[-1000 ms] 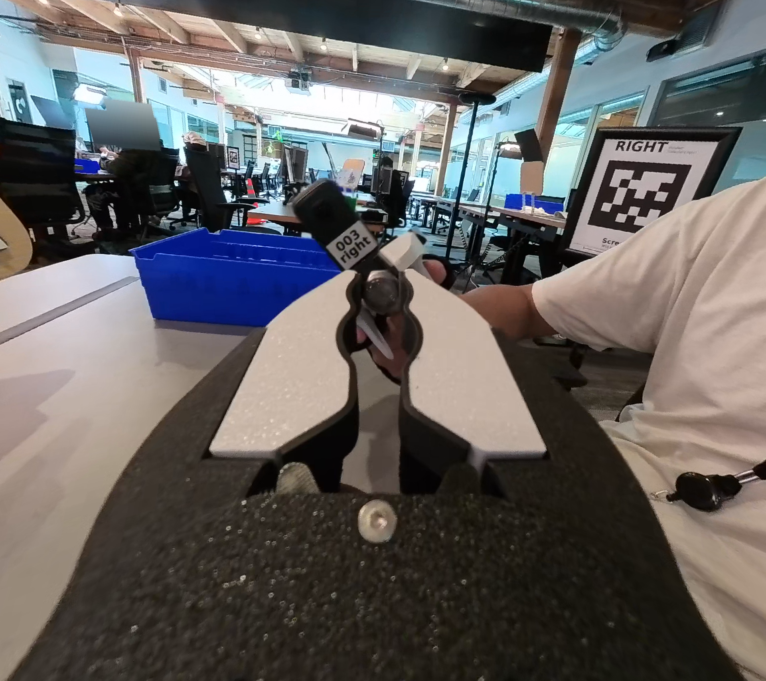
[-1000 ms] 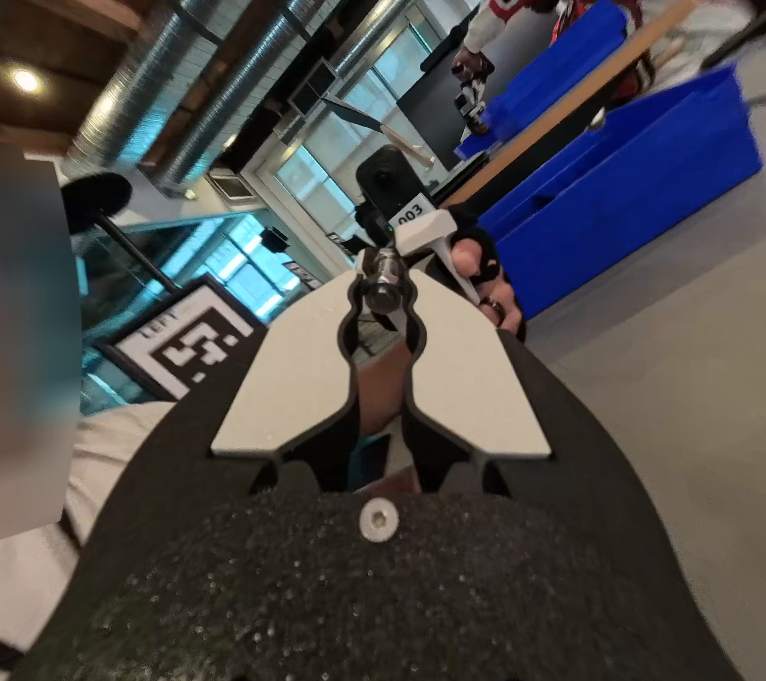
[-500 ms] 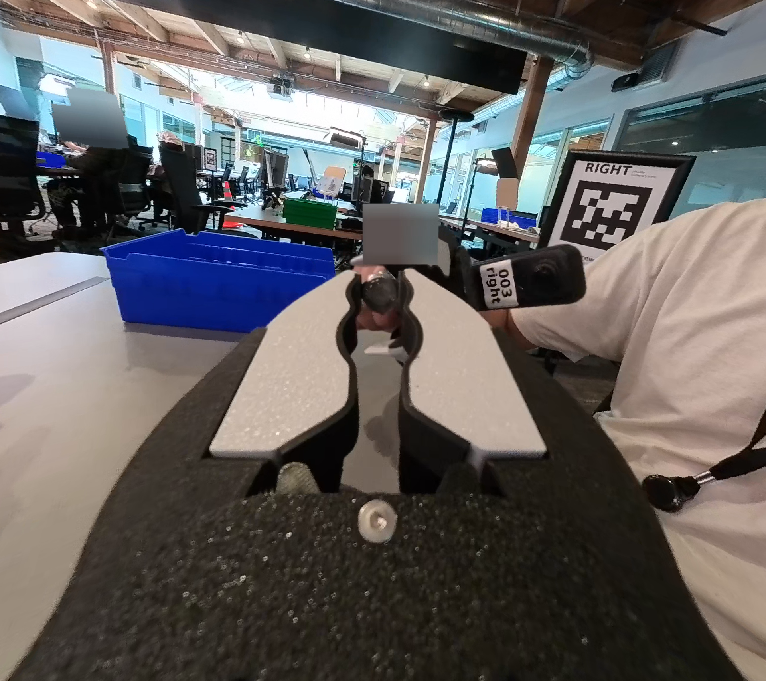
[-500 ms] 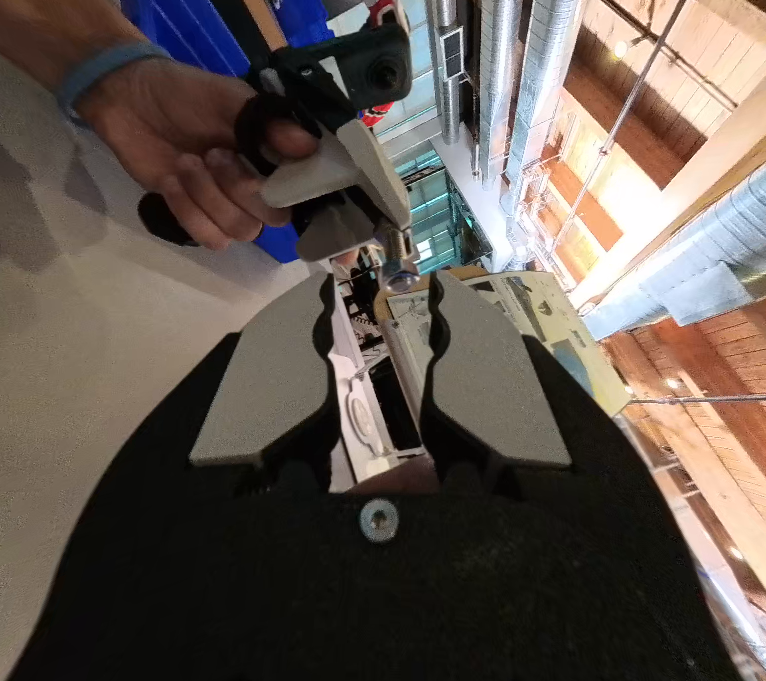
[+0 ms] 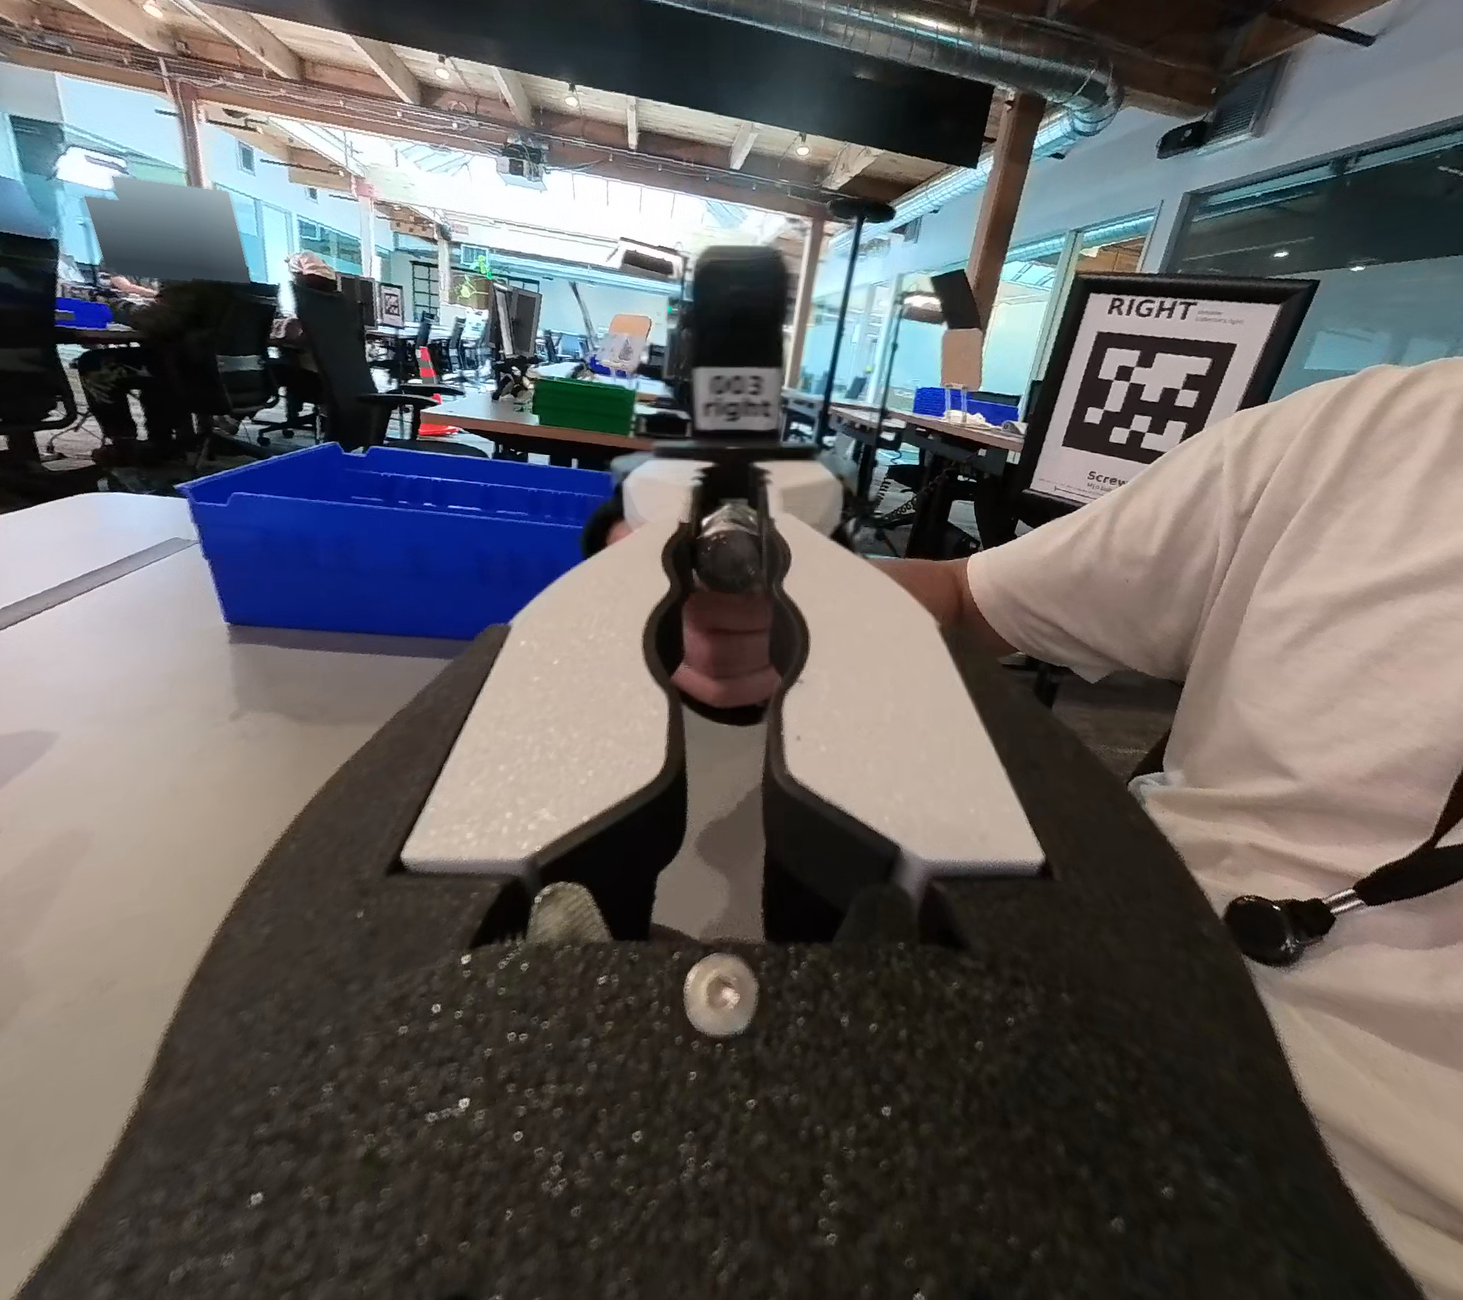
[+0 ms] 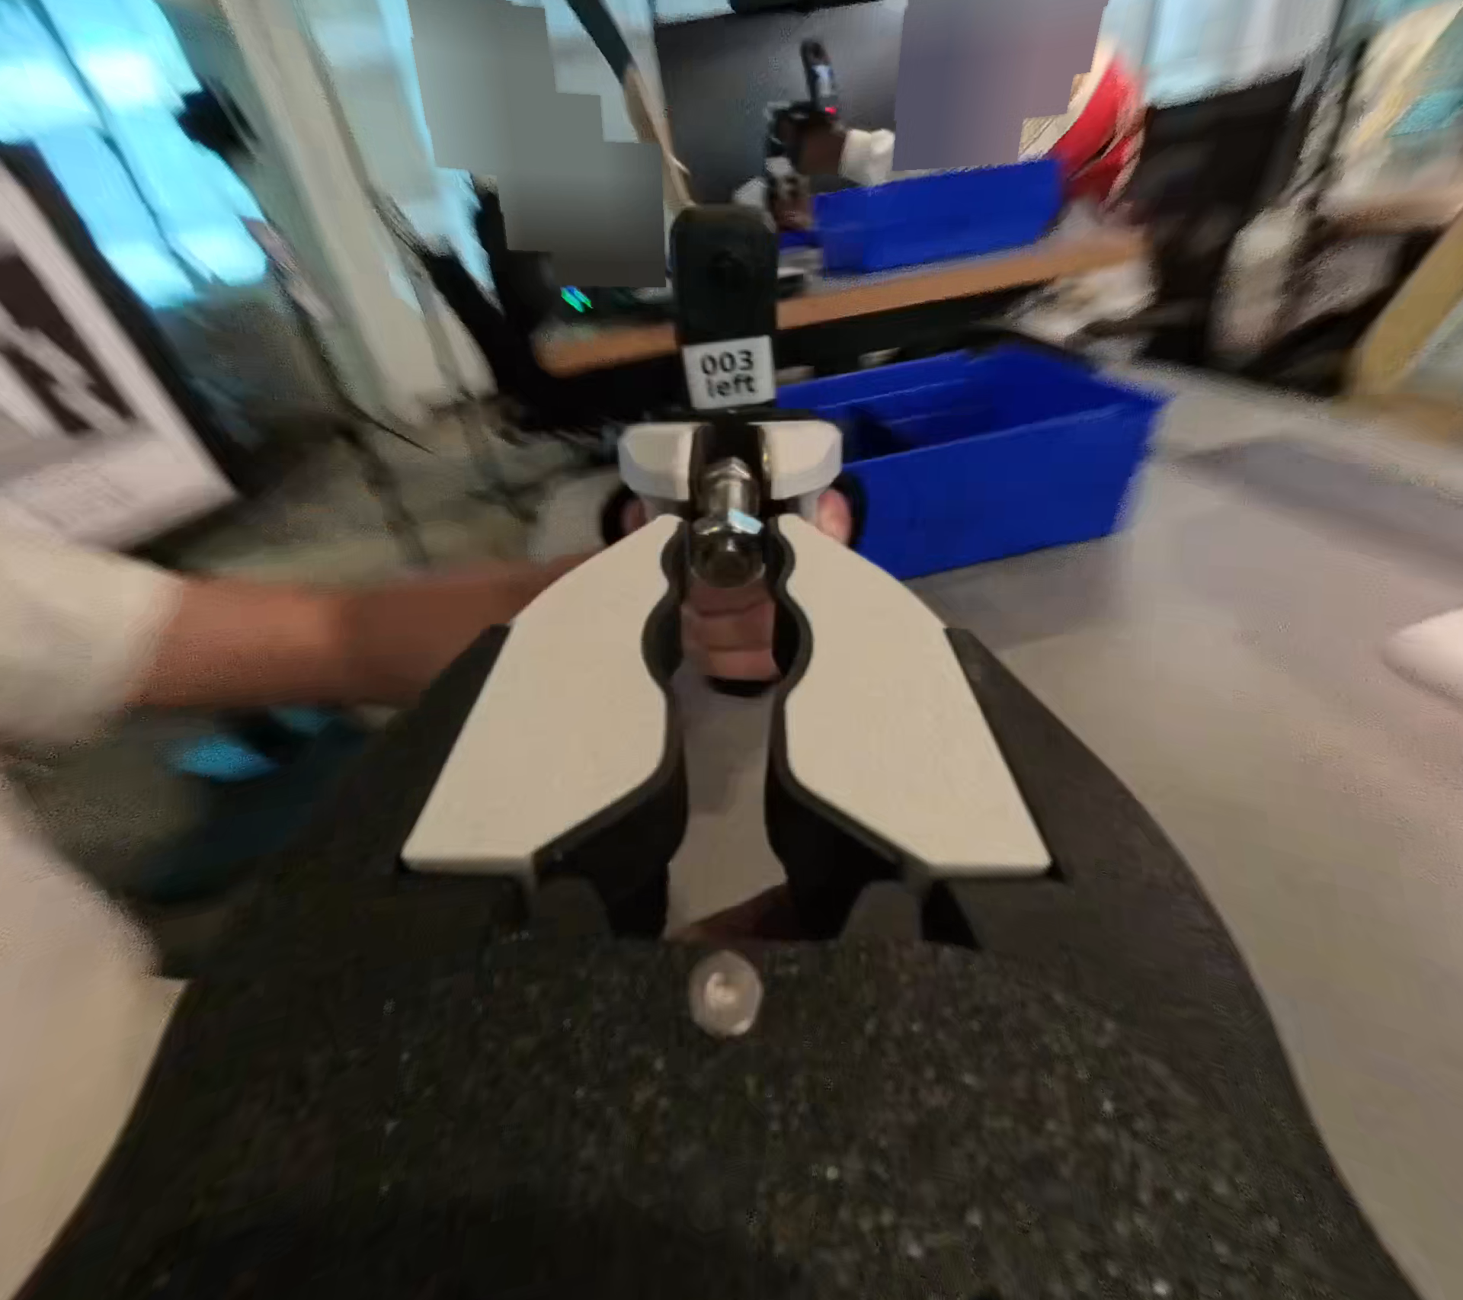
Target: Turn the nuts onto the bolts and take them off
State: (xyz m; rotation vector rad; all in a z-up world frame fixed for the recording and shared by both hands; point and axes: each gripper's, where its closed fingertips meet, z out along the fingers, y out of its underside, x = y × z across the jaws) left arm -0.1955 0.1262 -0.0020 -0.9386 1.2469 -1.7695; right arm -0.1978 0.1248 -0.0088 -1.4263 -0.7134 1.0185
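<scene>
My left gripper (image 5: pixel 727 549) is shut on the head end of a steel bolt (image 5: pixel 724 561) and holds it level above the grey table (image 5: pixel 119 708). The right gripper (image 5: pixel 724 496) faces it from the far side. In the right wrist view my right gripper (image 6: pixel 727 553) is shut around the bolt's free end, where a hex nut (image 6: pixel 736 519) sits on the thread. The bolt shaft (image 6: pixel 724 480) runs on into the left gripper (image 6: pixel 727 462). Both grippers stand upright, tip to tip. The right wrist view is blurred by motion.
A blue plastic bin (image 5: pixel 380 549) stands on the table behind the grippers; it also shows in the right wrist view (image 6: pixel 989 470). A framed black-and-white marker sign (image 5: pixel 1148 383) stands at the right. A person's white sleeve (image 5: pixel 1267 629) fills the right side. Left and right tips are no more than a few centimetres apart.
The right gripper, open and turned over beside the bolt half a second ago, has rolled upright and shut on the nut end. The left gripper kept its hold on the bolt.
</scene>
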